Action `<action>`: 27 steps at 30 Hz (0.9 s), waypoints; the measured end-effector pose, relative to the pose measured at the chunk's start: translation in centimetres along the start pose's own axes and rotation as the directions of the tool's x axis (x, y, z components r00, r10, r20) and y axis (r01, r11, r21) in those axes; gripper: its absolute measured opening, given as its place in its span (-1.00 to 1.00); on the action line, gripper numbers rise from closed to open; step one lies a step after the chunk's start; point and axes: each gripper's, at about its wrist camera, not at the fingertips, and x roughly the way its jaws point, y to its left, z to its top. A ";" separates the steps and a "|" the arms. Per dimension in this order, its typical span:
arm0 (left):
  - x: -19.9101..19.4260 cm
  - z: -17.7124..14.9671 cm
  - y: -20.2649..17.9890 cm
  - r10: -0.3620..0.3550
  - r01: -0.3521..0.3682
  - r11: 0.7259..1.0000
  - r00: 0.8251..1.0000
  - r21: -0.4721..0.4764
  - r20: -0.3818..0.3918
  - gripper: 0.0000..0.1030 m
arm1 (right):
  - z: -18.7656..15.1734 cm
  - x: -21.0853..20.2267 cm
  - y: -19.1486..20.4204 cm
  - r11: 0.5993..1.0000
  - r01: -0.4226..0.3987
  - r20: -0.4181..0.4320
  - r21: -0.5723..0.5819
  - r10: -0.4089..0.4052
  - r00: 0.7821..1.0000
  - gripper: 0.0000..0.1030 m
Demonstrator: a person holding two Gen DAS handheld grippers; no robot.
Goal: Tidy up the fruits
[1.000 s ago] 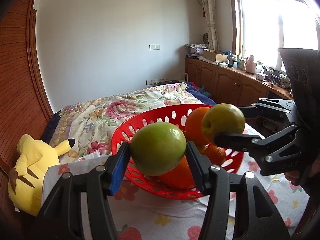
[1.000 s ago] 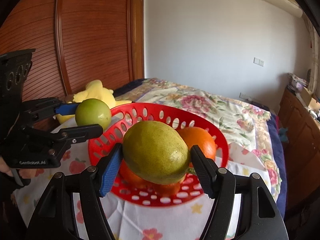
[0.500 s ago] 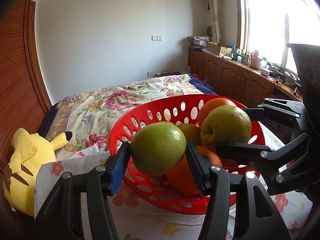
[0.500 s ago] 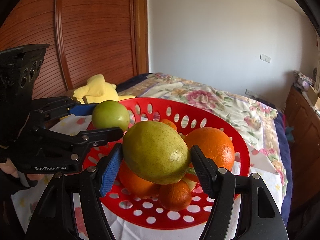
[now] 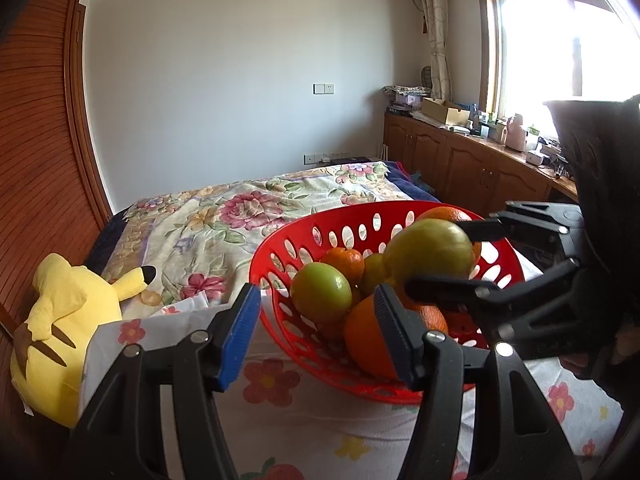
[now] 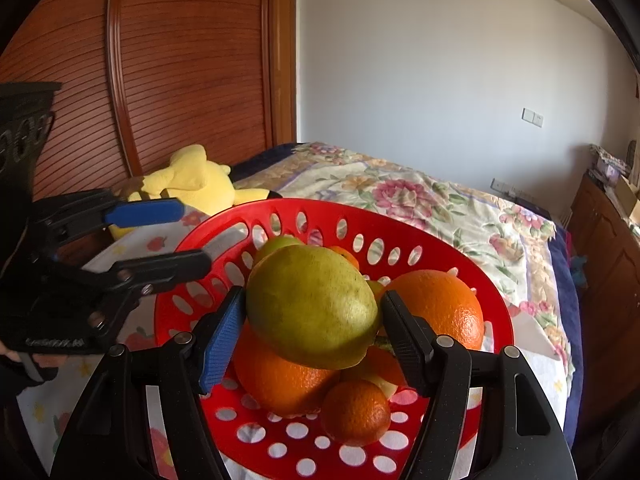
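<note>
A glossy red perforated plastic basket [image 6: 460, 248] at lower centre on the floral bedspread [image 6: 420, 200] holds dimpled oranges [image 6: 440, 308] and a smooth green apple [image 5: 320, 292], apparently released by the left gripper [image 5: 316, 320], jaws opening, while the right gripper [image 6: 312, 328] clamps a yellow-green pear [image 6: 312, 308].

Much of the fruit pile and both tools are only partly readable.

In the right wrist view the big yellow-green pear-like fruit [image 6: 312, 312] hides most of the small green round fruit [image 6: 276, 245] behind it and the tops of the oranges below. The perforated red plastic basket [image 6: 400, 222] has its near rim cut by black gripper arms. The yellow plush toy [image 5: 60, 320] is cropped at the left edge. The far items on the wooden window counter [image 5: 500, 136] are too small to tell.
</note>
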 end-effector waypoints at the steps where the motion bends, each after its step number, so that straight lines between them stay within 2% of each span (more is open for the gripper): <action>1: 0.0 -0.1 0.1 0.000 0.000 1.000 1.000 0.000 0.000 0.15 | 0.1 0.0 0.1 1.000 0.002 0.005 -0.002 -0.002 1.000 0.32; 12: -1.2 -0.9 0.4 0.004 -0.004 1.000 1.000 -0.020 0.004 0.16 | 0.9 -0.8 0.1 1.000 0.007 0.044 0.025 -0.008 0.999 0.32; 20: -2.7 -2.3 -0.7 0.008 -0.008 1.000 1.000 -0.024 -0.004 0.17 | -0.5 -2.7 0.2 0.998 0.018 0.056 0.066 -0.021 0.998 0.32; 27: -5.3 -3.4 -2.7 0.013 -0.013 1.000 1.000 0.001 0.001 0.18 | -3.1 -5.9 0.5 0.990 0.029 0.070 0.137 -0.039 0.997 0.32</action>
